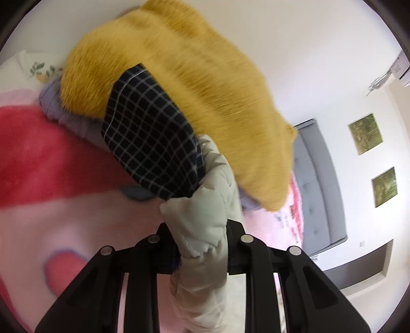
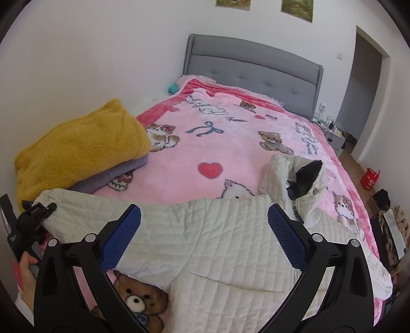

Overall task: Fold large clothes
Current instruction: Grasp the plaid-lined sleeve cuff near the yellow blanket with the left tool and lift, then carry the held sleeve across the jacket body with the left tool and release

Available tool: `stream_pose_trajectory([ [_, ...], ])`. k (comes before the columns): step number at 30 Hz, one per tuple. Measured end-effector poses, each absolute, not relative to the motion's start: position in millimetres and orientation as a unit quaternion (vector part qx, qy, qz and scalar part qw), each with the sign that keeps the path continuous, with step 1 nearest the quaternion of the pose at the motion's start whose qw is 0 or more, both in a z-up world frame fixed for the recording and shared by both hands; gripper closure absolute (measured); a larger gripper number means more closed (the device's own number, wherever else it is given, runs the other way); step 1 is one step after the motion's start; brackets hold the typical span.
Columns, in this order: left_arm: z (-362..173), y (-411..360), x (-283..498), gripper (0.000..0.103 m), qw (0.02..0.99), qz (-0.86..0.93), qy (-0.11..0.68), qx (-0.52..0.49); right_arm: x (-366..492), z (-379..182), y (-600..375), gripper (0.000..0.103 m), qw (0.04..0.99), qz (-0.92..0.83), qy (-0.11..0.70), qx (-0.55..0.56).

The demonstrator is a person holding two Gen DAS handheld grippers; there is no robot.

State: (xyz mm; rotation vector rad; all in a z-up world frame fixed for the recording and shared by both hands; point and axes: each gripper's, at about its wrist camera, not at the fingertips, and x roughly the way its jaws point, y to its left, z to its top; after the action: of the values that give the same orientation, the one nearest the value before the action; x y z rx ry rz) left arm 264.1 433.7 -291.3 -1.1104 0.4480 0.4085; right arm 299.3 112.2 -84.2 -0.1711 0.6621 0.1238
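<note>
A cream quilted jacket (image 2: pixel 230 246) lies spread across the near end of the pink blanket (image 2: pixel 230 133) that covers the bed, and everything else is placed here in relation to that jacket. Its collar (image 2: pixel 294 174) is turned up at the far right, showing a dark checked lining (image 2: pixel 307 171) inside. One sleeve (image 2: pixel 84 215) stretches out to the left, and its cuff ends at the left gripper (image 2: pixel 38 212), which appears at the left edge of the right wrist view with a hand (image 2: pixel 25 269) below it.

In the left wrist view the left gripper (image 1: pixel 202 246) is pinching the sleeve cuff (image 1: pixel 205 230), its 2 fingers pressed against the bunched cream fabric. The dark checked lining (image 1: pixel 151 143) shows just beyond the cuff, though this view is blurred.

The right gripper (image 2: pixel 205 230) hovers over the middle of the jacket with its 2 blue-padded fingers (image 2: pixel 123 238) spread wide apart, holding nothing. Whether they touch the fabric cannot be told.

Beyond the sleeve, to the jacket's far left, a mustard fleece garment (image 2: pixel 82 151) sits folded on top of a grey garment (image 2: pixel 120 171), against the wall. A grey headboard (image 2: pixel 253 69) stands at the end of the bed farthest from the jacket. 2 pictures (image 2: pixel 297 7) hang on the wall above it.
</note>
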Motion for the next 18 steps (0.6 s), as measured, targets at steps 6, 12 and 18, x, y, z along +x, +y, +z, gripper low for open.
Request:
stream_pose_trajectory([
  [6, -197.1, 359.0, 281.5, 0.080, 0.887, 0.114, 0.176, -0.412, 284.0, -64.0, 58.3, 0.008, 0.946, 0.025, 0.315, -0.070],
  [12, -117.6, 212.1, 309.2, 0.080, 0.936, -0.013, 0.162, -0.312, 262.2, -47.9, -45.8, 0.008, 0.945, -0.101, 0.307, -0.055],
  [18, -113.6, 22.1, 355.4, 0.080, 0.951, -0.097, 0.193, -0.222, 248.2, -54.3, -185.4, 0.008, 0.930, -0.191, 0.309, -0.057],
])
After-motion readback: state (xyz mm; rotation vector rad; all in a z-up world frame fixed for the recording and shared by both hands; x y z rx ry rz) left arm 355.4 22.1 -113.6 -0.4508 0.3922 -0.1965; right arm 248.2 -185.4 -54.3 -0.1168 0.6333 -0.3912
